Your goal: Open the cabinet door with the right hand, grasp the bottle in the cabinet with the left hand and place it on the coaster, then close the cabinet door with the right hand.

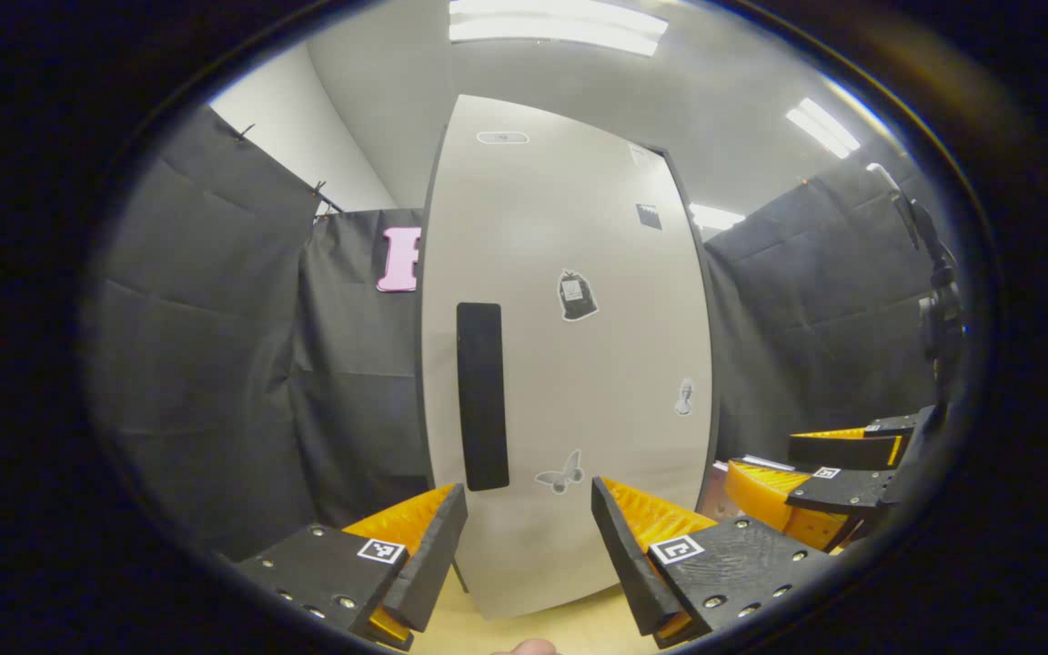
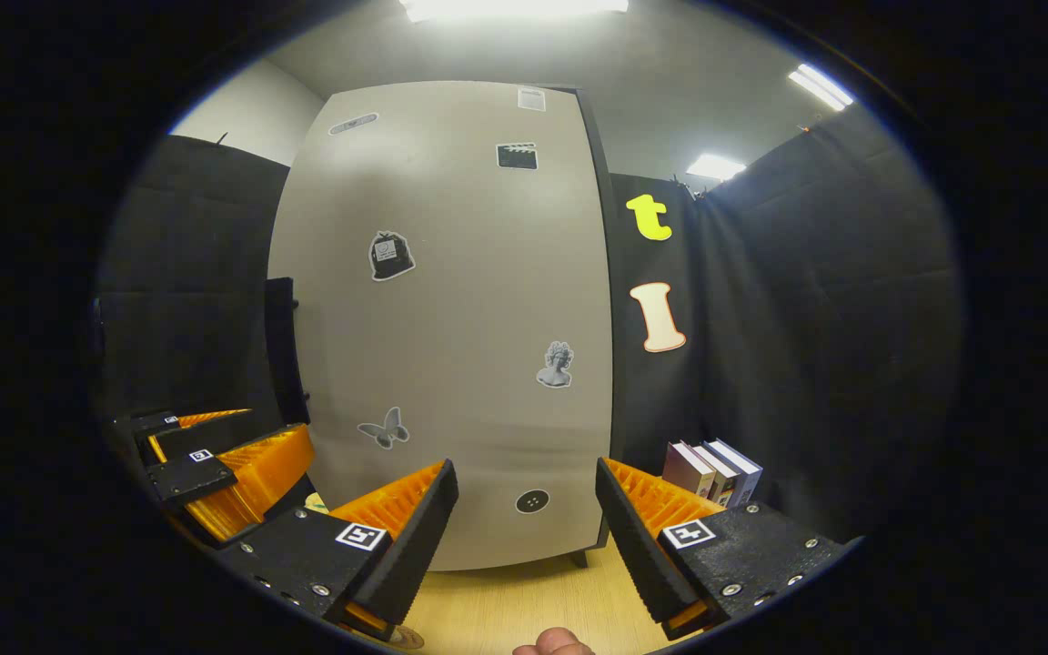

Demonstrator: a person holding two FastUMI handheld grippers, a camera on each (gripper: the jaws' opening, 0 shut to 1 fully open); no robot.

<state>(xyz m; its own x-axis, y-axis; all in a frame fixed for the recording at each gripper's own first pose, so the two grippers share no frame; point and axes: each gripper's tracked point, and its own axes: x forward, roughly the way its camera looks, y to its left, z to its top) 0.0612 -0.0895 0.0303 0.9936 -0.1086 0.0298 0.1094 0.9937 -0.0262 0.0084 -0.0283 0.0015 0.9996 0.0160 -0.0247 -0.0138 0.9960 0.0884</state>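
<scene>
- The left gripper [image 1: 529, 537] is seen in the left gripper view with its fingers spread apart and nothing held between them; it is raised in front of the cabinet door [image 1: 569, 364], not touching it.
- In the same view, at the far left, the black cloth wall [image 1: 215, 364] of the booth is seen.
- The cabinet door is shut, and a long dark handle [image 1: 482, 396] is set upright near its left edge.
- Stickers are seen on the door, among them a butterfly [image 1: 560, 473] low down.
- At the right edge of that view the right gripper [image 1: 838, 473] is seen, also apart from the door.
- The right gripper is shown in the right gripper view with its fingers parted and empty, facing the lower part of the door.
- In that view the left gripper is seen at the lower left, beside the handle side of the cabinet.
- A row of books [image 2: 710, 468] is stood upright on the wooden table [image 2: 524, 605], right of the cabinet and near the cloth wall.
- The bottle cannot be seen with the door shut, and the coaster cannot be made out with certainty.
</scene>
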